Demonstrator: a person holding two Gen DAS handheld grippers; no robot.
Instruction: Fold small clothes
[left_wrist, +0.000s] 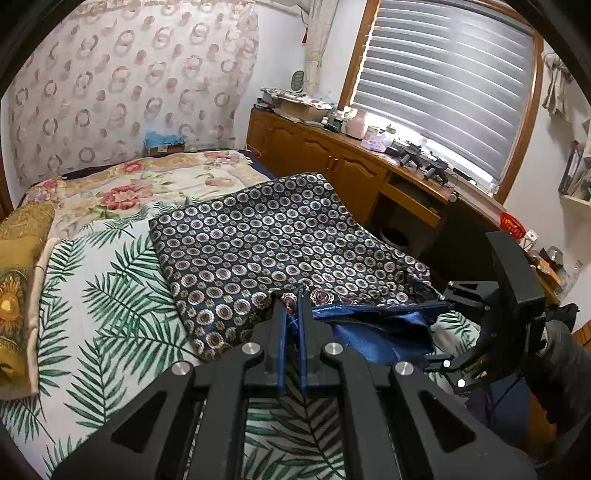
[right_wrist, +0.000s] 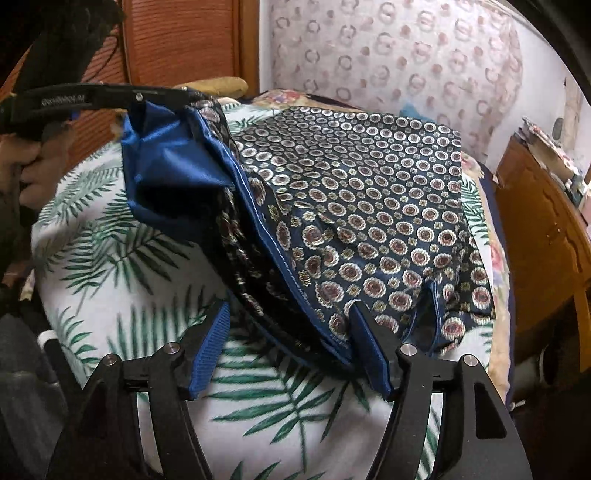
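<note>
Left gripper (left_wrist: 292, 295): black plastic linkage arms, blue finger pads, round silver screw heads. Right gripper (right_wrist: 291, 310): same build, ribbed blue pads (right_wrist: 212, 350). Bare-skinned hand (right_wrist: 31, 173) beside left gripper.

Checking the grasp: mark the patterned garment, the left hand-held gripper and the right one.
Garment (left_wrist: 266, 236): left wrist view, flat patterned top.
Left hand-held gripper (left_wrist: 292, 301): left wrist view, tips pinching the hem.
Right hand-held gripper (right_wrist: 291, 312): right wrist view, open gap.

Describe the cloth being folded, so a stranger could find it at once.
On the bed, over the palm-leaf sheet, lies a dark blue cloth with round medallions. The left gripper pinches its near edge. Only it shows a shiny plain-blue underside.
</note>
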